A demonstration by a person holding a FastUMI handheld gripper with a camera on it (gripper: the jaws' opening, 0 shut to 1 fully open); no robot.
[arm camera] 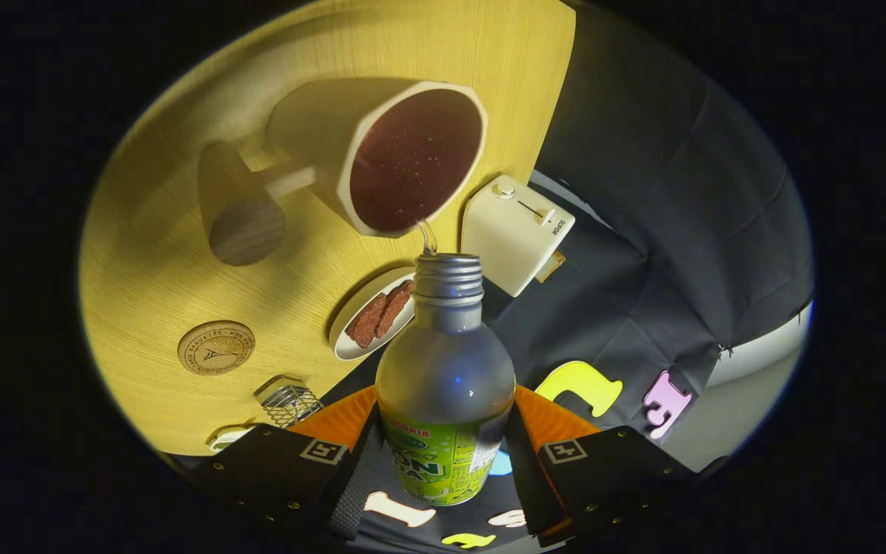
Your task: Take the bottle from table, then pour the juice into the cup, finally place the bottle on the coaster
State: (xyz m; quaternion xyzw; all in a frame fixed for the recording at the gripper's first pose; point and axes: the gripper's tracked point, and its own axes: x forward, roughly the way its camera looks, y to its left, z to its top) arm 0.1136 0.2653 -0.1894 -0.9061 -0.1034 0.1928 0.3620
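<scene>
Gripper [443,450] clamps the bottle [444,385] at its label, tipped over the cup [412,158]; smooth, slippery wall, so low grip suits.

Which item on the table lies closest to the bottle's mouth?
The cup, just beyond the bottle that the gripper is clamping. The plate, toaster and coaster sit off to the sides.

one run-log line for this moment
phase: pouring | gripper: shut on bottle | bottle: tipped, mouth at cup rim, thin stream | cup: dark liquid inside | coaster: bare
</scene>
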